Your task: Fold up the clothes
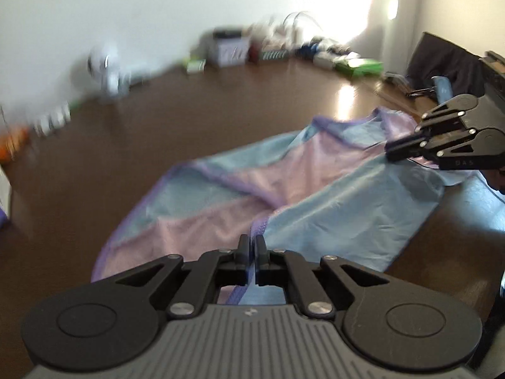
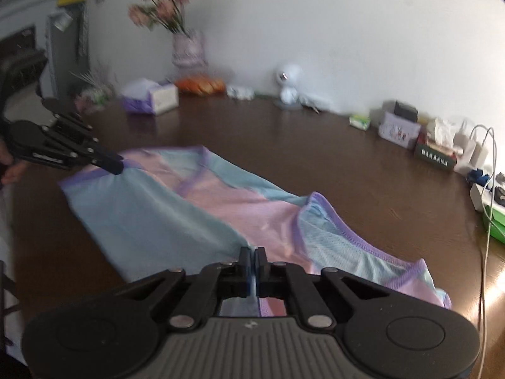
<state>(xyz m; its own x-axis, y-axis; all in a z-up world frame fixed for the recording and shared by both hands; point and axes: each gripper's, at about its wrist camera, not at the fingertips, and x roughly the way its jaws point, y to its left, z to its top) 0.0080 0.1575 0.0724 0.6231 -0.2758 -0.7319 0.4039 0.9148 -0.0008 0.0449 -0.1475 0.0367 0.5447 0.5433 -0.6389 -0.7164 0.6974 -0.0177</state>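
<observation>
A light blue and pink sleeveless top with purple trim lies on the dark brown table; it also shows in the right wrist view. My left gripper is shut on its purple-edged hem. My right gripper is shut on the blue fabric at the other end. Each gripper shows in the other's view: the right one at the far right, the left one at the far left. A blue panel is folded over the pink middle.
Along the wall stand a flower vase, a tissue box, a white figurine, small boxes and a charger with white cable. A dark chair back stands at the table's right end.
</observation>
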